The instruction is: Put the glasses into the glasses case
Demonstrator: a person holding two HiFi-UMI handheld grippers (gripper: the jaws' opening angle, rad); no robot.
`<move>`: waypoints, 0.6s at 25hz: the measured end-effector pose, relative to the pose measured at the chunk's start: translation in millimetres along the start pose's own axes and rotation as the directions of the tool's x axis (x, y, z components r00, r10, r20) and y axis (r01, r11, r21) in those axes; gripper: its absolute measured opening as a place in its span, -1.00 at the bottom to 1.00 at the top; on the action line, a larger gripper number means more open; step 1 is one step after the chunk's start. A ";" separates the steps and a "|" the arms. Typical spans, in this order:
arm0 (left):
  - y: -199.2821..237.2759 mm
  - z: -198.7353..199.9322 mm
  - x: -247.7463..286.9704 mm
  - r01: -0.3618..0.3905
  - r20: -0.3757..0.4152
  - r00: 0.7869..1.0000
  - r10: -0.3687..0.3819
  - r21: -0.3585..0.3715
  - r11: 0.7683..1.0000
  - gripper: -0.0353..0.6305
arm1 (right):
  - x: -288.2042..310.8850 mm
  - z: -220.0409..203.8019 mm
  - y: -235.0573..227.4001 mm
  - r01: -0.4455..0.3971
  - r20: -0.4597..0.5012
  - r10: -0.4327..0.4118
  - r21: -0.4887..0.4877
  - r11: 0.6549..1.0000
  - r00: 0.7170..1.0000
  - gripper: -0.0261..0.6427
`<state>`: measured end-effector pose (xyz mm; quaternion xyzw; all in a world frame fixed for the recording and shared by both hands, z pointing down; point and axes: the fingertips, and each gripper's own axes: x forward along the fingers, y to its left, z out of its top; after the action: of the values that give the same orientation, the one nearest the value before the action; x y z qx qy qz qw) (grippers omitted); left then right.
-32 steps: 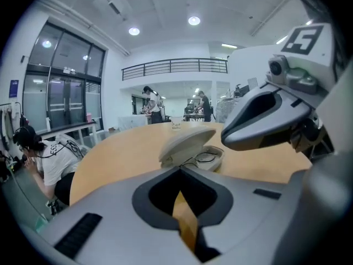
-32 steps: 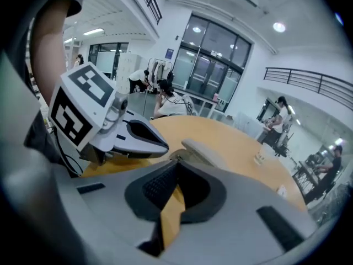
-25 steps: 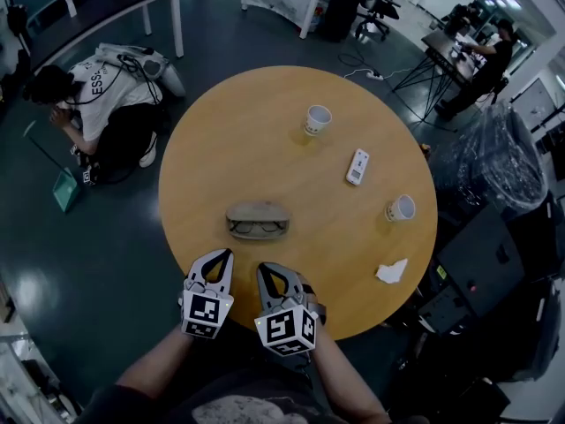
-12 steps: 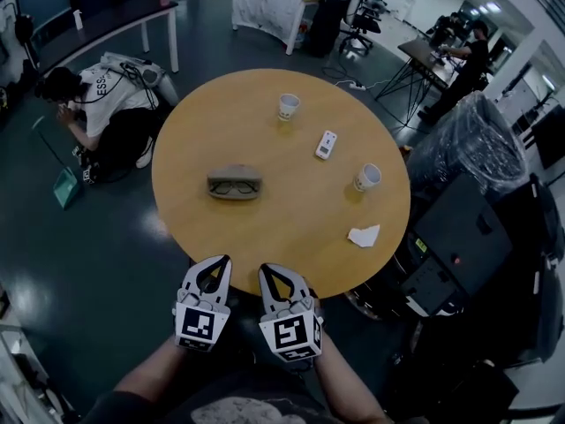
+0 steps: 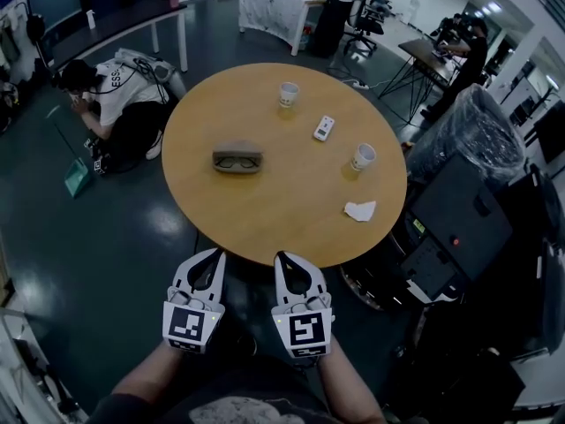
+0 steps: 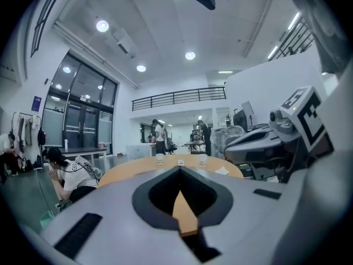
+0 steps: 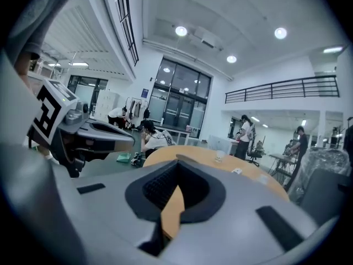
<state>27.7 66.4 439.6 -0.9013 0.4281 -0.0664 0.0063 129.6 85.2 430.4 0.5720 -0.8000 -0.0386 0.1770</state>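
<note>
Head view, glasses case point(image 5: 237, 161) well beyond fingers point(image 5: 217, 265)

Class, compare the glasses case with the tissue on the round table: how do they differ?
The case is grey-brown; the tissue is white. The case is a smooth oblong lying open with glasses in it; the tissue is a crumpled scrap. The case lies left of the table's middle, the tissue near its right edge. Both rest on the table.
</note>
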 end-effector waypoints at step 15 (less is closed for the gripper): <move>-1.9 17.7 -26.5 -0.046 0.012 0.999 0.047 -0.027 0.999 -0.88 | -35.6 12.1 -7.4 0.021 0.038 -0.023 0.055 0.998 0.999 -0.96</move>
<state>14.8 87.3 419.2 -0.8915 0.4498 -0.0549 -0.0017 142.4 114.1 408.6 0.5844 -0.7977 -0.0297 0.1457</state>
